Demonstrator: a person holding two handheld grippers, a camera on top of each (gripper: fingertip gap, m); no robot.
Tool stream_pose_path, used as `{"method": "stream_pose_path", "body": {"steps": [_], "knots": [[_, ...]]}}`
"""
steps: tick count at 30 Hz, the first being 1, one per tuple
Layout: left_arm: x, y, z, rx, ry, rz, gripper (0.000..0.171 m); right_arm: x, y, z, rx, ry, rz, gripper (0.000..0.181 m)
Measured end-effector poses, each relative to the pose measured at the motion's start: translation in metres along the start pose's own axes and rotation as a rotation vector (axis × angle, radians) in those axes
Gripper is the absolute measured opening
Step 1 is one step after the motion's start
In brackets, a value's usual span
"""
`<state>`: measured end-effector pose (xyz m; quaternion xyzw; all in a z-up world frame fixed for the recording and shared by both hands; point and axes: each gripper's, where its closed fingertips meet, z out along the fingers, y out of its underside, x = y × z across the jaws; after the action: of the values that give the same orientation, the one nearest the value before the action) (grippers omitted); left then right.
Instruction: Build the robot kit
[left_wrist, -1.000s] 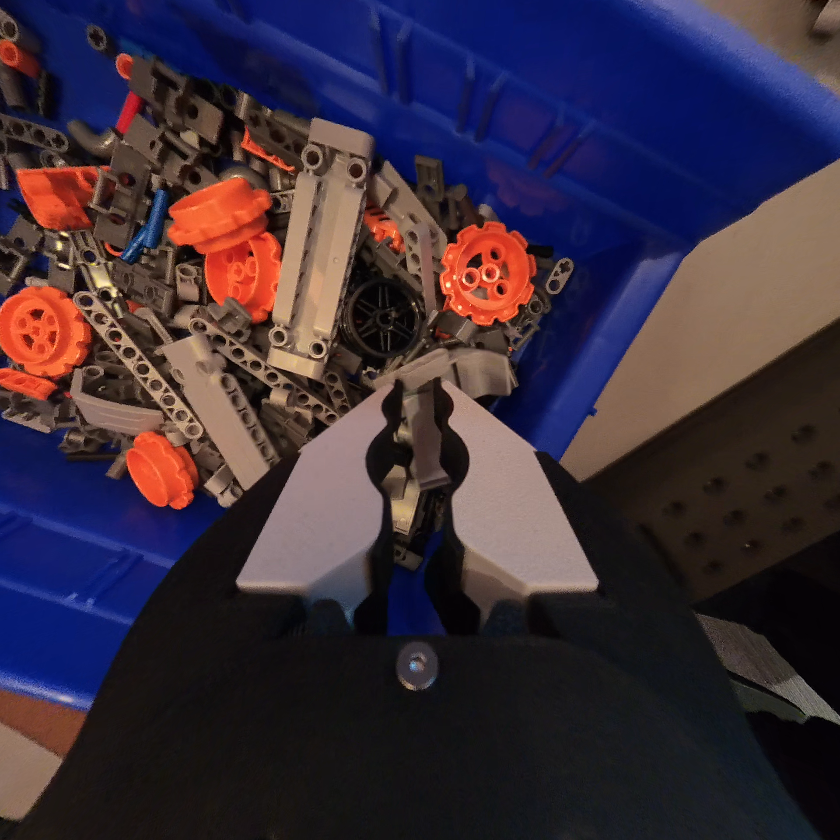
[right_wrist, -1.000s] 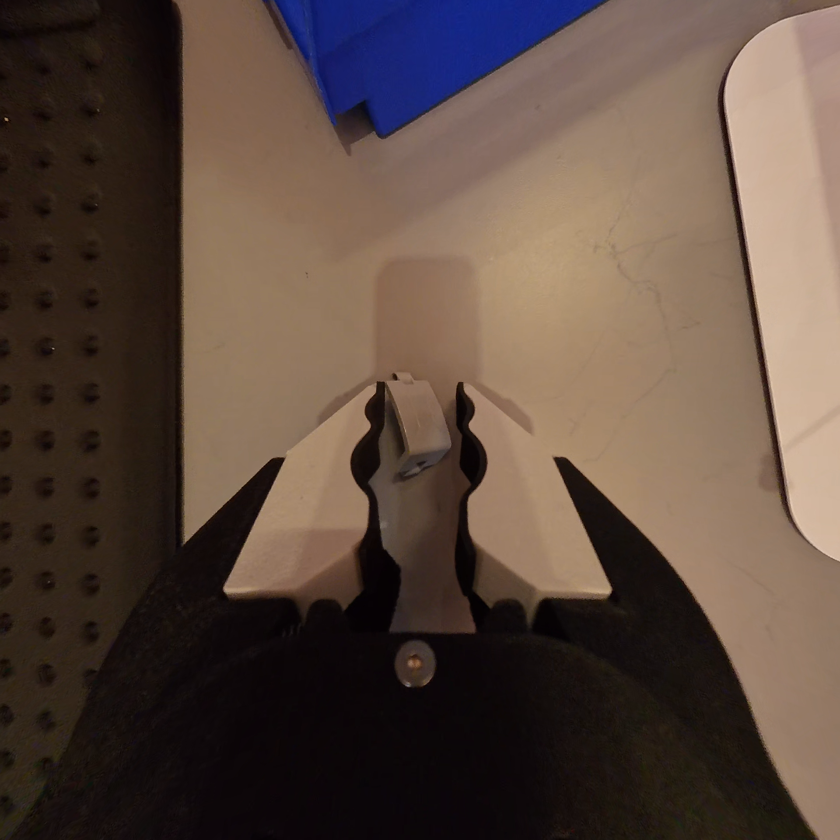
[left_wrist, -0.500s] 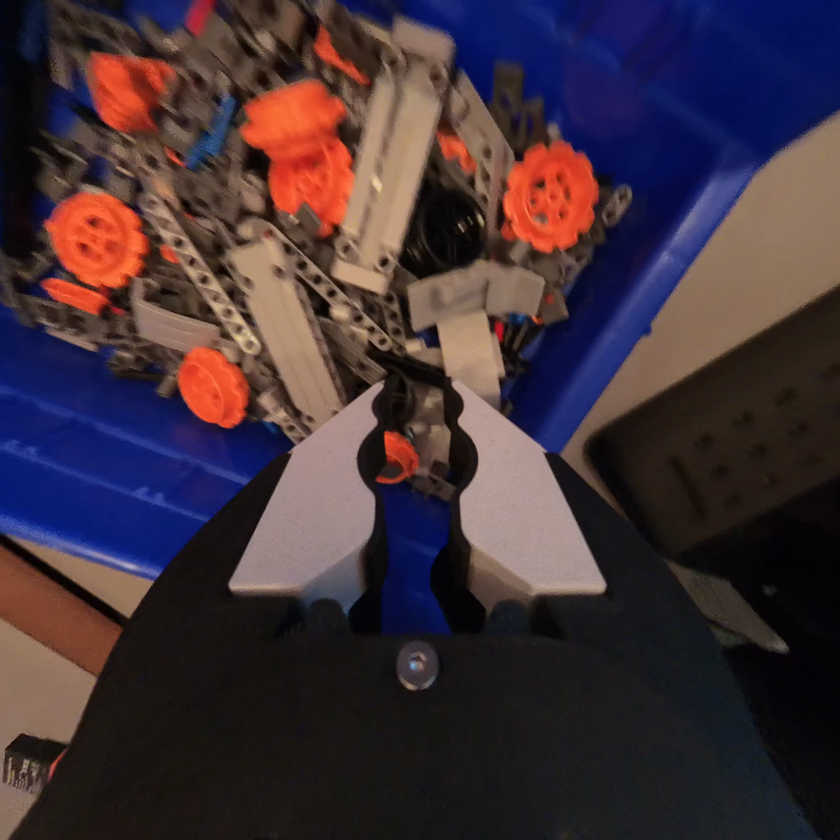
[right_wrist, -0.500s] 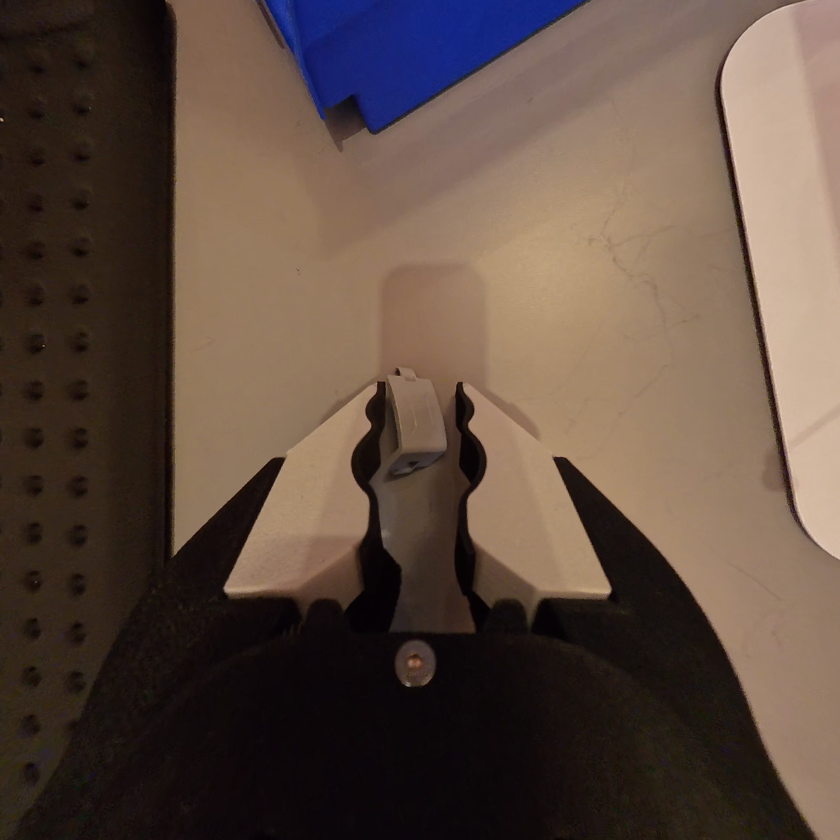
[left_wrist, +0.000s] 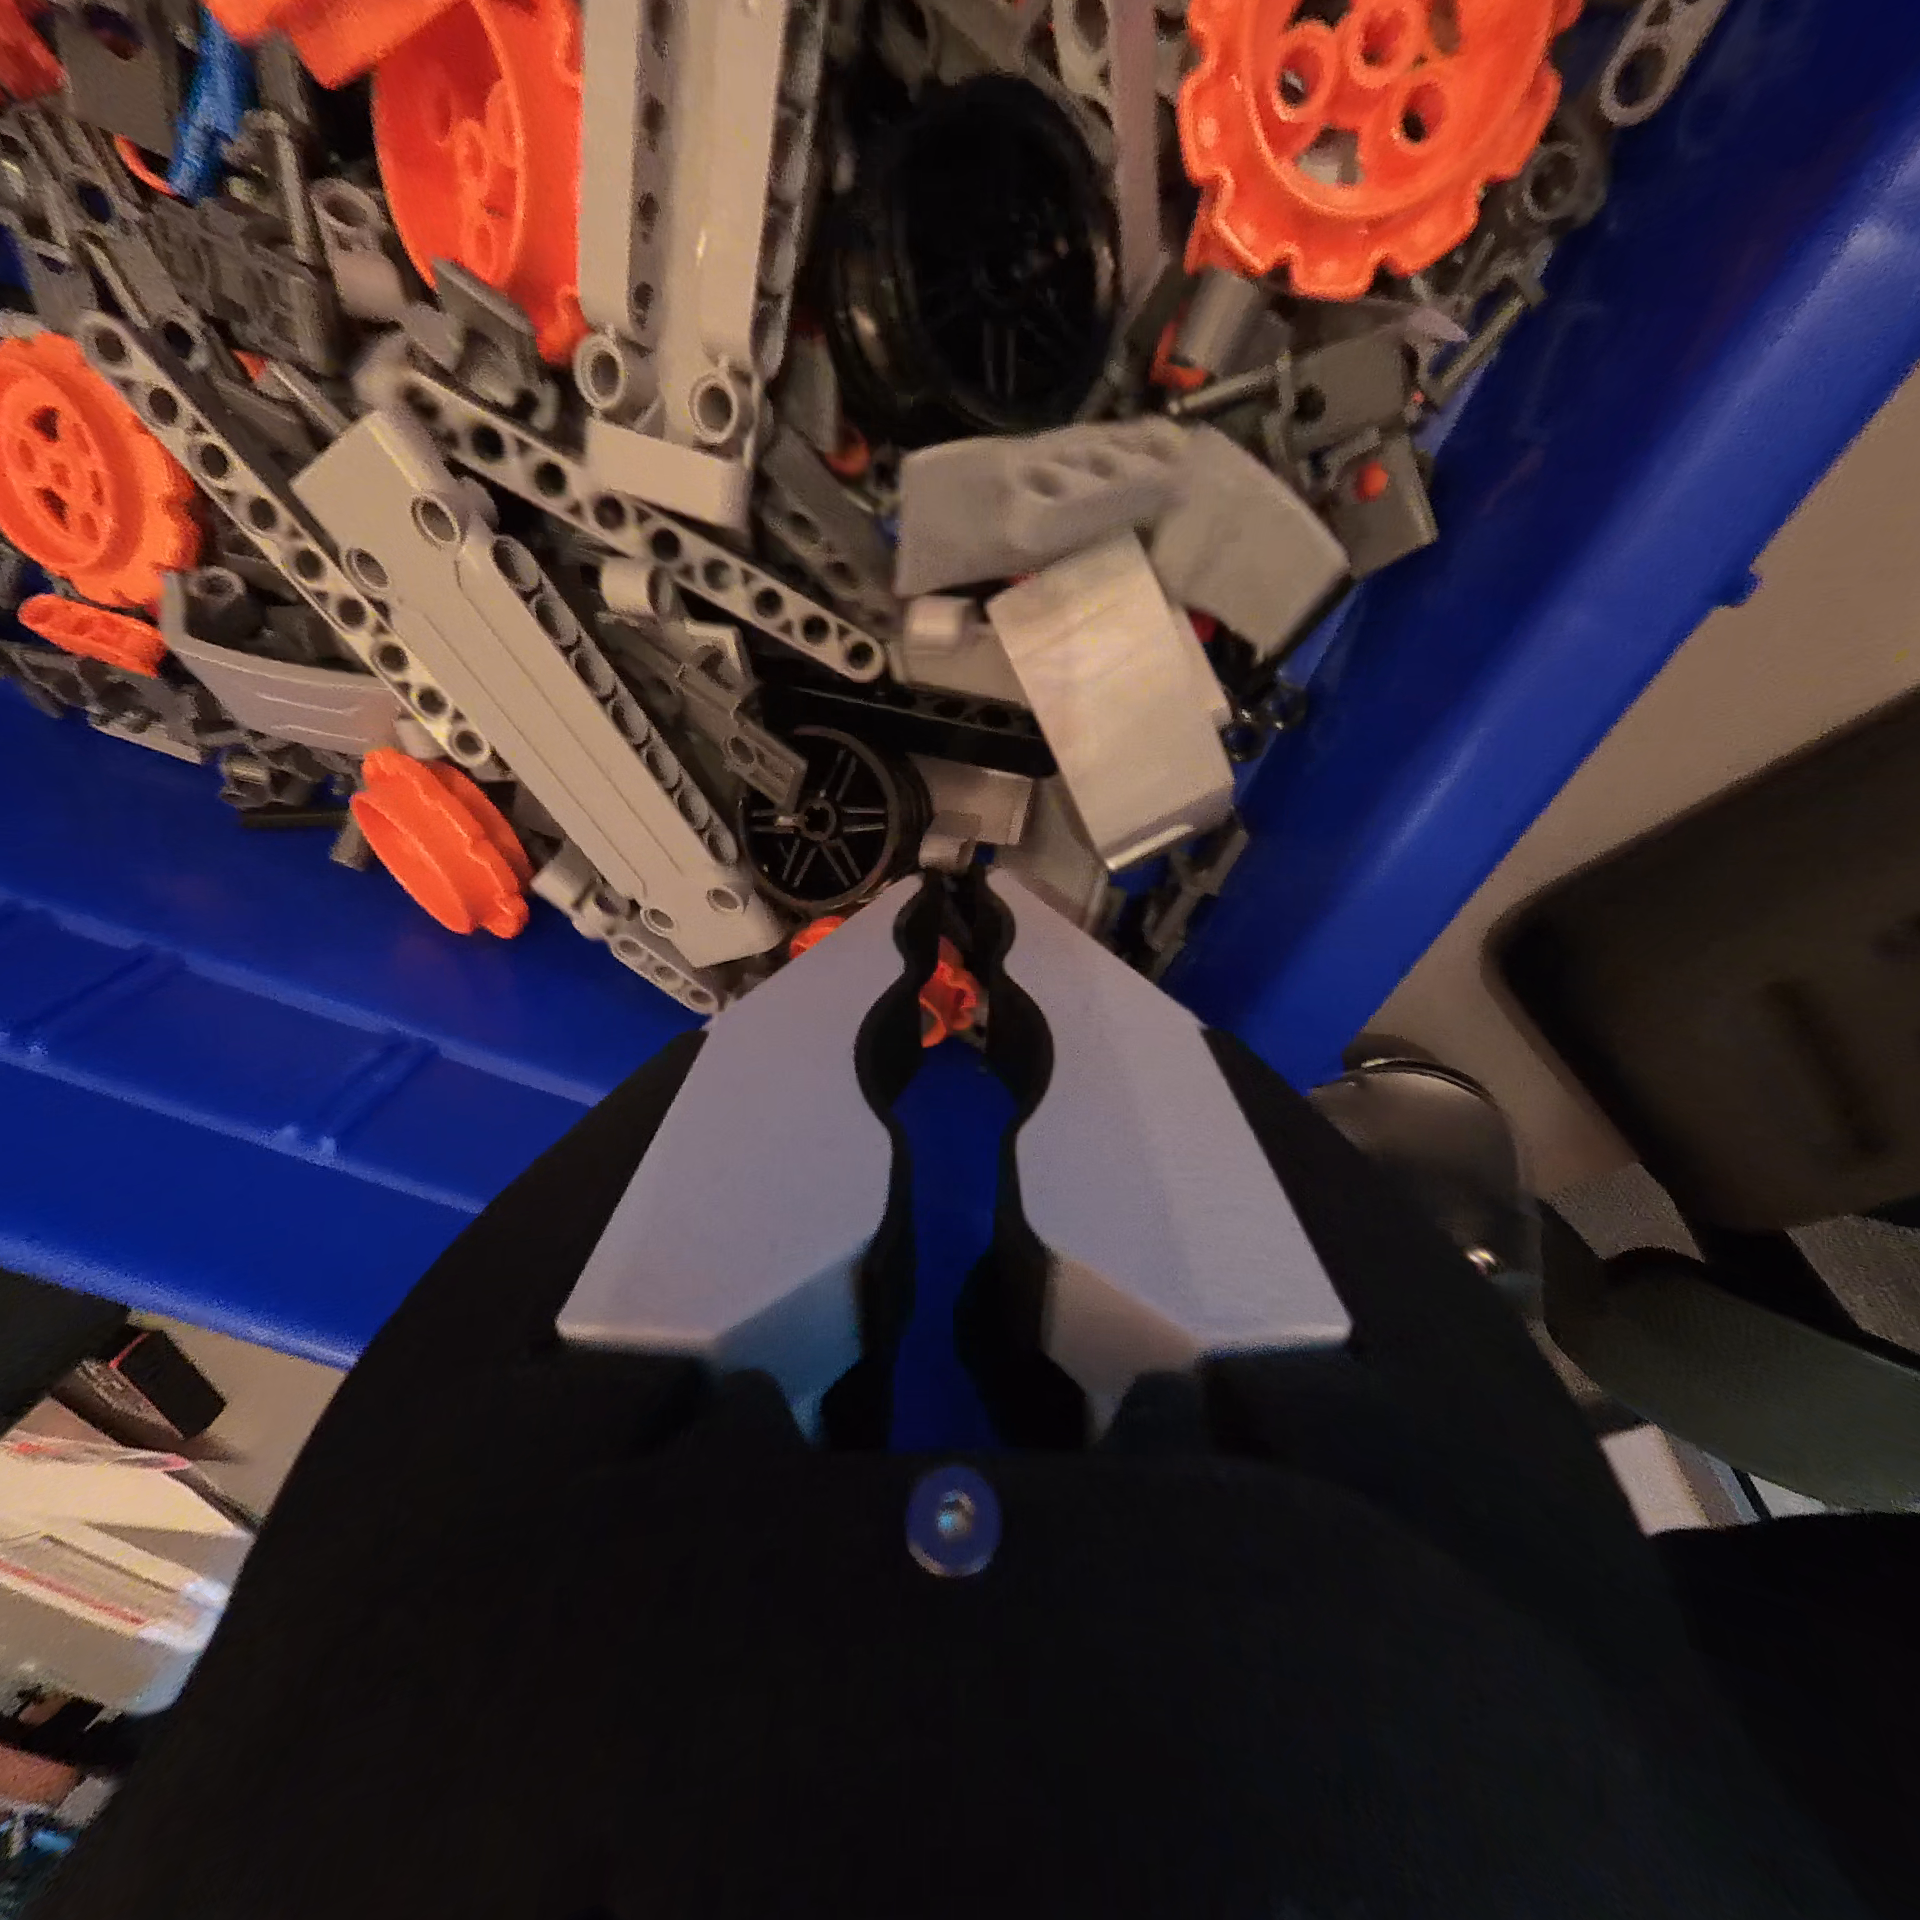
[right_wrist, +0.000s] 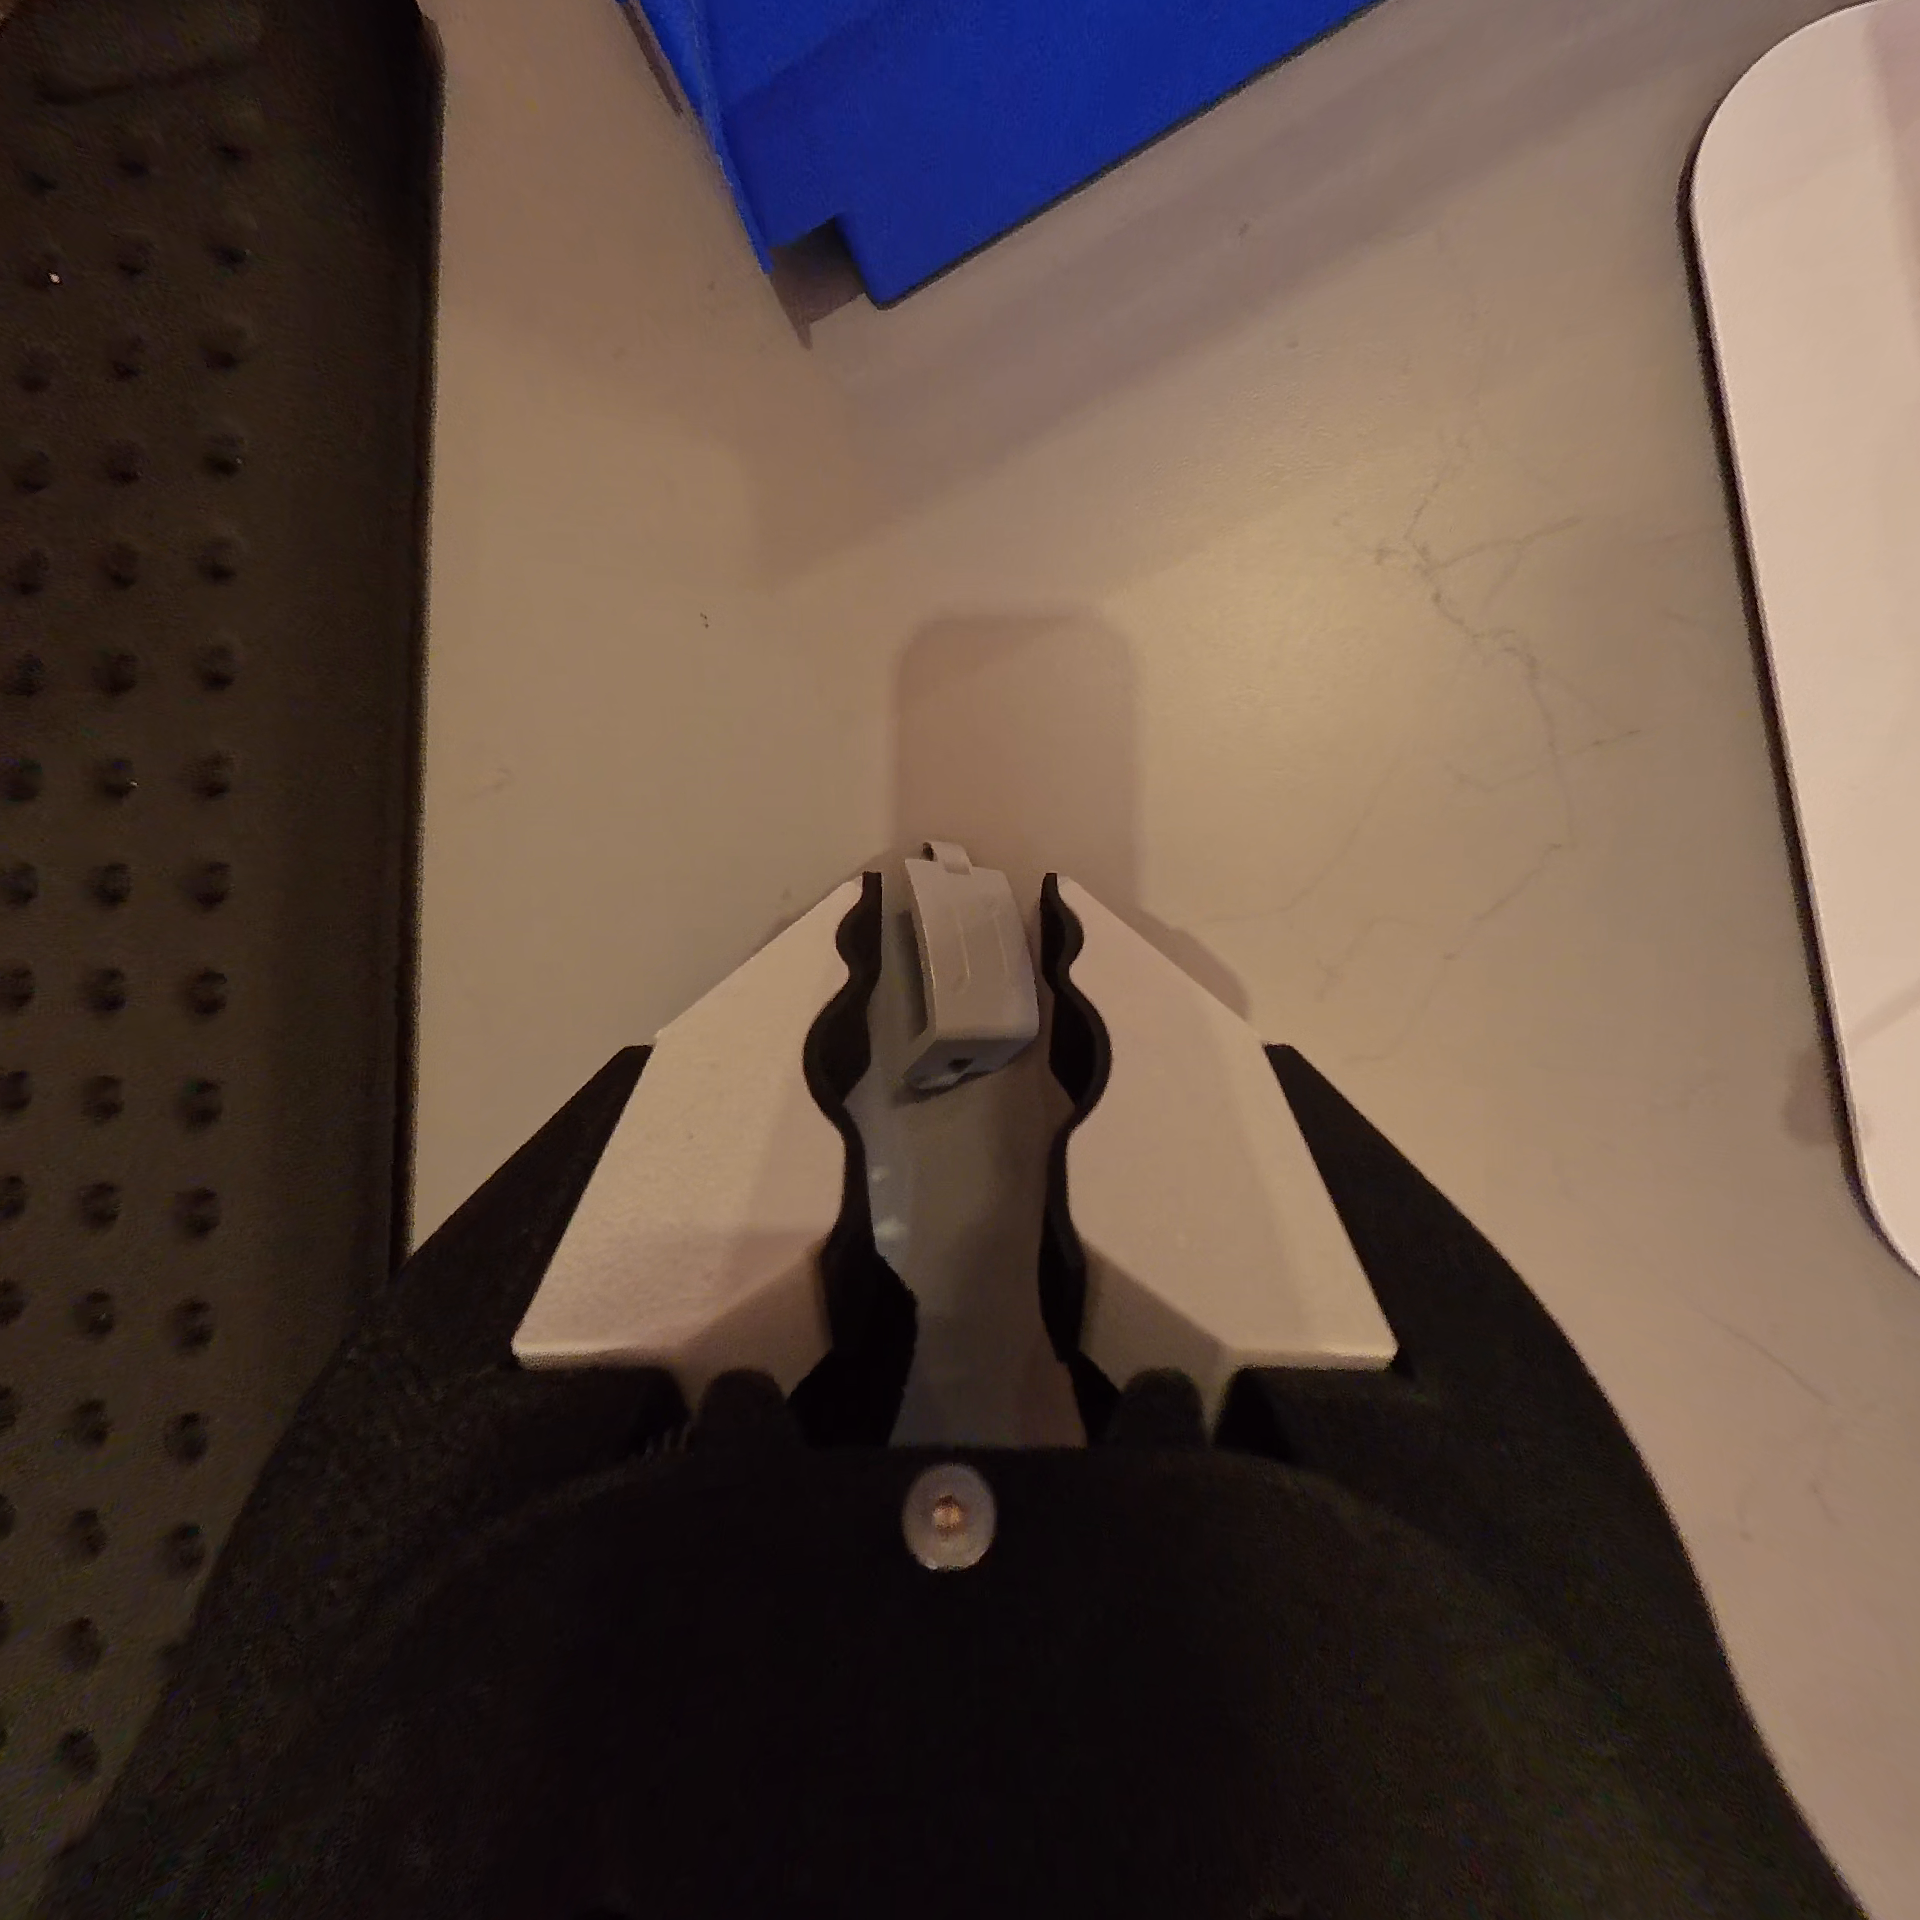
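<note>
In the left wrist view a blue bin (left_wrist: 260, 1039) holds a heap of building pieces: grey beams (left_wrist: 582, 675), orange gear wheels (left_wrist: 1361, 135) and a small black wheel (left_wrist: 831, 831). My left gripper (left_wrist: 951, 896) is in the bin's near right corner, its jaws almost together. Its tips touch a small grey piece (left_wrist: 982, 821), and I cannot tell whether they pinch it. A small orange piece (left_wrist: 940, 1003) shows in the gap behind the tips. My right gripper (right_wrist: 961, 894) is shut on a curved grey piece (right_wrist: 971, 966) and holds it over the beige table (right_wrist: 1299, 727).
In the right wrist view a black studded mat (right_wrist: 187, 727) lies left, a white board (right_wrist: 1849, 623) right, and the bin's corner (right_wrist: 987, 125) ahead. In the left wrist view the mat (left_wrist: 1714, 987) lies right of the bin and papers (left_wrist: 94, 1538) lie lower left. The grippers' ends are close to 25 cm from one another.
My left gripper let go of the grey piece it held, moved deeper into the bin's corner and closed again near the small black wheel. The right gripper has barely moved.
</note>
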<state>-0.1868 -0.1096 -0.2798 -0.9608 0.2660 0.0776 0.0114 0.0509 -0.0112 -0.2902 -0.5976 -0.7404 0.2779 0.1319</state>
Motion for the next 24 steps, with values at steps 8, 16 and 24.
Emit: {"method": "stream_pose_path", "body": {"steps": [8,16,24], "knots": [[-0.029,-0.031,-0.034,0.234,-0.03,-0.105,0.012,0.0,-0.002,-0.002,0.014,-0.002,0.005,0.027],[0.023,0.009,-0.009,-0.008,0.158,0.012,0.021,-0.002,-0.002,-0.002,0.022,-0.022,0.01,0.028],[0.02,0.009,0.005,-0.061,0.131,0.02,0.006,0.0,-0.003,-0.005,0.032,-0.014,0.013,0.027]]}}
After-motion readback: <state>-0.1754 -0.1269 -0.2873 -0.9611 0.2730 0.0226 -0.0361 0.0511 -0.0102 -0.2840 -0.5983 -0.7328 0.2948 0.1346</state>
